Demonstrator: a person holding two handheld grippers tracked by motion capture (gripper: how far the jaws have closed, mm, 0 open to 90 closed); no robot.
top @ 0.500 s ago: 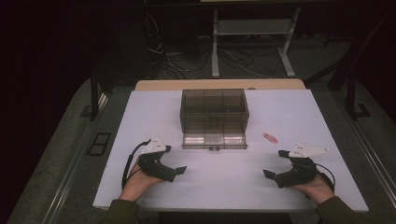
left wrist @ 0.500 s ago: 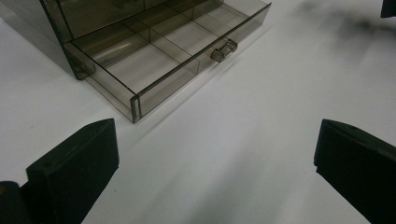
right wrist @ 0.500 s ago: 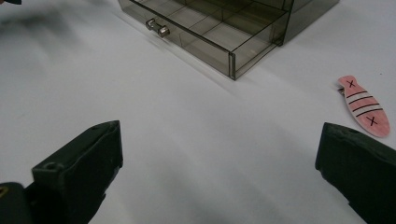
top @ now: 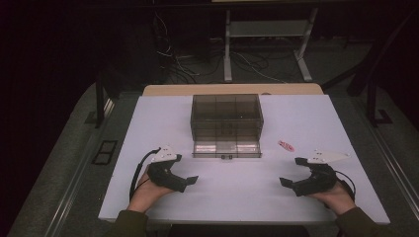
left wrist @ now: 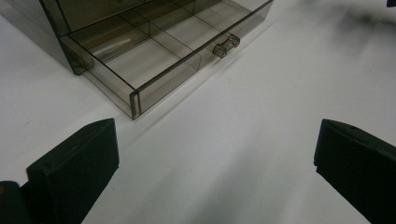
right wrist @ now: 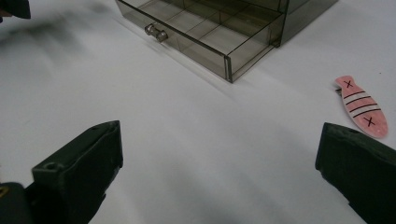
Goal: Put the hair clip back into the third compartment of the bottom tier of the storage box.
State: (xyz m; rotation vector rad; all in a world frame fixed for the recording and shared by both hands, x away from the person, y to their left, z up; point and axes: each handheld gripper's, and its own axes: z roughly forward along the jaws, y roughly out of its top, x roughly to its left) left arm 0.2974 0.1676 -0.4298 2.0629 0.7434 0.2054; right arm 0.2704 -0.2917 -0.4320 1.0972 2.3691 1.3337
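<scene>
A smoky clear plastic drawer box (top: 226,118) stands mid-table, its bottom drawer (top: 226,149) pulled out and empty, with a small knob (left wrist: 226,45) (right wrist: 156,32). A pink fish-shaped clip (top: 285,145) (right wrist: 361,106) lies on the white table right of the drawer. My left gripper (top: 190,181) rests near the front left, jaws wide open, nothing between them (left wrist: 215,168). At the front right, my right gripper (top: 291,173) is open as well and holds nothing (right wrist: 219,172); the clip lies ahead of its right jaw.
The white table (top: 247,197) has free room in front of the drawer between both grippers. Behind the table are a desk frame (top: 267,44) and cables on a dark floor. A person's hands hold both grippers at the near edge.
</scene>
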